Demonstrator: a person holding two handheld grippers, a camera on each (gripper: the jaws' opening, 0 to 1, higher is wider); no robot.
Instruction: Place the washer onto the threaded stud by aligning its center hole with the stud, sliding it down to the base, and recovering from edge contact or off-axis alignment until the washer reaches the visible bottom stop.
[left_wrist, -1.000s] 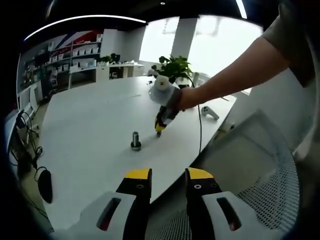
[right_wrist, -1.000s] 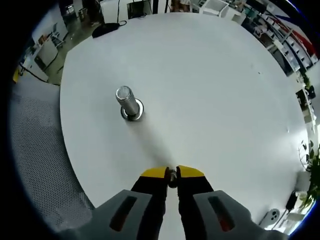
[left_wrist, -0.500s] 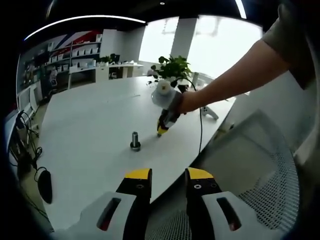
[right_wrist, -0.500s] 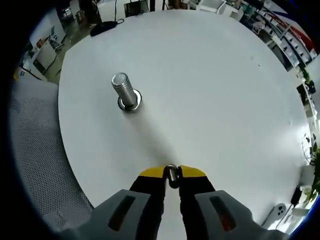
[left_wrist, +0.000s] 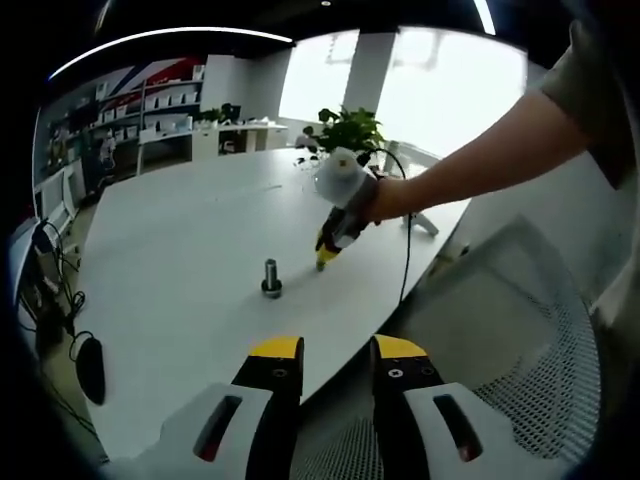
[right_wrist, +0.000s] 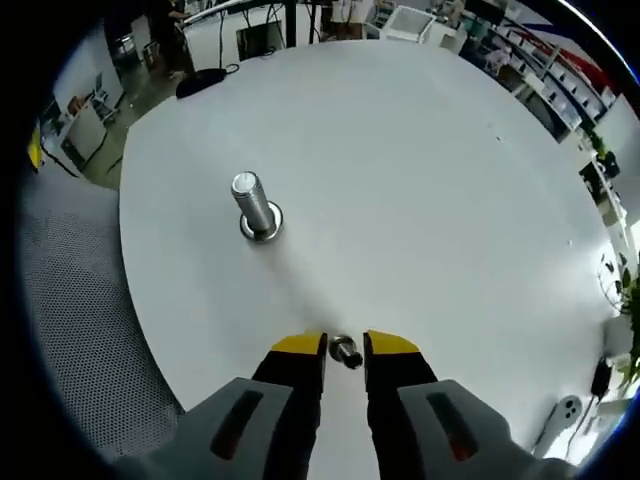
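Observation:
A short threaded steel stud (right_wrist: 255, 208) stands upright on its round base on the white table (right_wrist: 430, 190); the left gripper view has the same stud (left_wrist: 271, 278) mid-table. A small metal washer (right_wrist: 346, 352) sits between the yellow tips of my right gripper (right_wrist: 345, 345), whose jaws stand slightly apart with thin gaps either side of it. From the left gripper view, a person's hand holds that right gripper (left_wrist: 322, 262) tip-down, just right of the stud. My left gripper (left_wrist: 337, 350) hovers open near the table's near edge with nothing between its fingers.
A grey mesh chair (left_wrist: 520, 330) stands at the table's near right edge. A black mouse (left_wrist: 90, 370) and cables lie on the floor at left. A potted plant (left_wrist: 350, 130) and a white device (left_wrist: 420, 222) with a cable sit at the far side.
The right gripper's jaws have parted from the washer they were pinching. That hand has also risen a little. The left gripper has stayed put.

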